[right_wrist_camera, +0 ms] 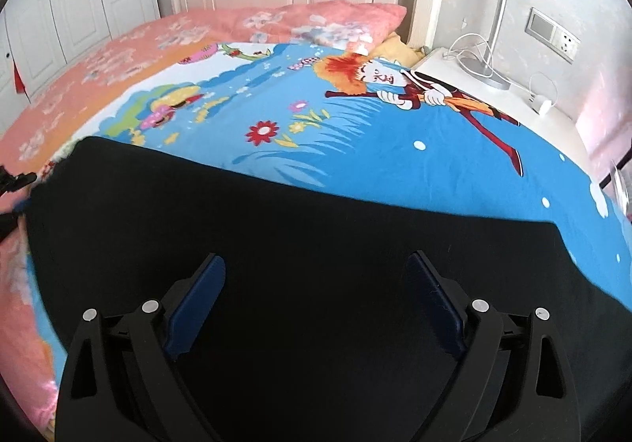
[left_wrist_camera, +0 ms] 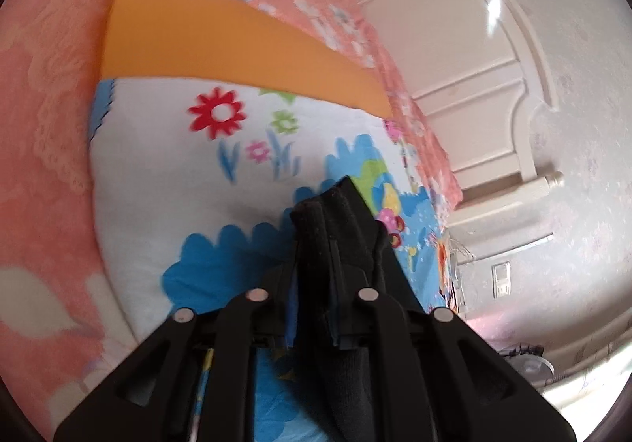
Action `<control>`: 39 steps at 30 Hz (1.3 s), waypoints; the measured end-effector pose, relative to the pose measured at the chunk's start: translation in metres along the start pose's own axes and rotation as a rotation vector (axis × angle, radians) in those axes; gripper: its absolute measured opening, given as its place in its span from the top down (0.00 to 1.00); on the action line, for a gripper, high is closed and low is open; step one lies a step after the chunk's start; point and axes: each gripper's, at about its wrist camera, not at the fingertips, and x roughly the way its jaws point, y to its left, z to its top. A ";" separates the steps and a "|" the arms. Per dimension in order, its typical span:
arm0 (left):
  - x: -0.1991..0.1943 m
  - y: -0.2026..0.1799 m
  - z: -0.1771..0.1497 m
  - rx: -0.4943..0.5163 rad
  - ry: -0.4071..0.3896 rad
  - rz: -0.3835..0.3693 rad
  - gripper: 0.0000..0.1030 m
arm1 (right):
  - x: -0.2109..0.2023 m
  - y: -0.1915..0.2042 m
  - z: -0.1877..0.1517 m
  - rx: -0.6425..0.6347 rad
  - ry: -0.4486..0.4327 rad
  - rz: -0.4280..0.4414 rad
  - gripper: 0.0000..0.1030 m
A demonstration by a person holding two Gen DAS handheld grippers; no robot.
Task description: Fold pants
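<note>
Two tongs: left tongs clamped on black pants, right tongs spread above them.

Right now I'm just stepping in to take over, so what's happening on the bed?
A person is folding black pants on a bed covered by a cartoon-print sheet. The left gripper is clamped on a bunched edge of the dark fabric, lifted above the sheet. The right gripper is open, its blue pads apart over the spread-out pants, gripping nothing. The fold looks underway, not finished.
</note>
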 end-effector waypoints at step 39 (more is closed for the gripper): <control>-0.008 -0.093 -0.029 0.707 -0.267 0.287 0.83 | -0.005 0.104 0.026 -0.194 0.005 0.224 0.06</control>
